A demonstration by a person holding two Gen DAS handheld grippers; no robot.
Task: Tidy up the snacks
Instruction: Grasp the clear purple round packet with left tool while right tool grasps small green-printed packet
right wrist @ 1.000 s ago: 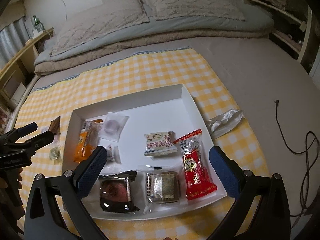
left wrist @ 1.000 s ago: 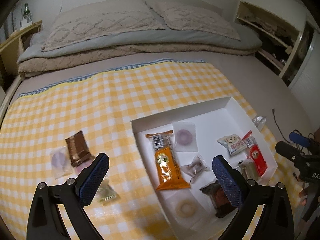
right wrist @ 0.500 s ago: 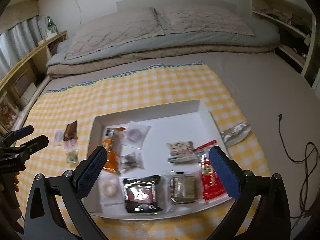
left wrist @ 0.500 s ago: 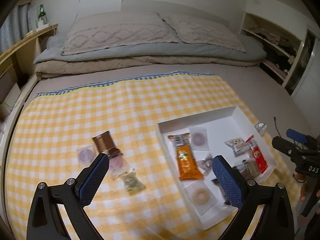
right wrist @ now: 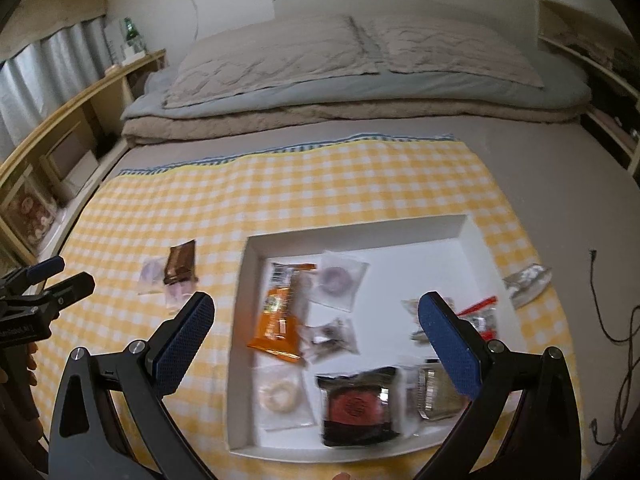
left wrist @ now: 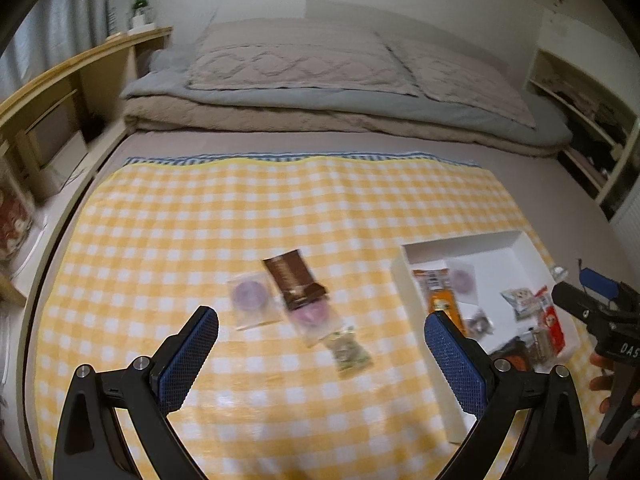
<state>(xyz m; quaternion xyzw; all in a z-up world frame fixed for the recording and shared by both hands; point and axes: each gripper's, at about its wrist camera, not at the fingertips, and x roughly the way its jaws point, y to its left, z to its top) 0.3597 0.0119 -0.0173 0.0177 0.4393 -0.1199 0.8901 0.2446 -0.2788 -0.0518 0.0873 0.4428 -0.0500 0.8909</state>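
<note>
The left gripper (left wrist: 320,340) hangs wide open over four loose snacks (left wrist: 294,280) on the checked cloth (left wrist: 200,220). To the right, the white tray (right wrist: 246,280) holds more snacks, and above it the right gripper (right wrist: 316,320) is also spread apart, empty.
</note>
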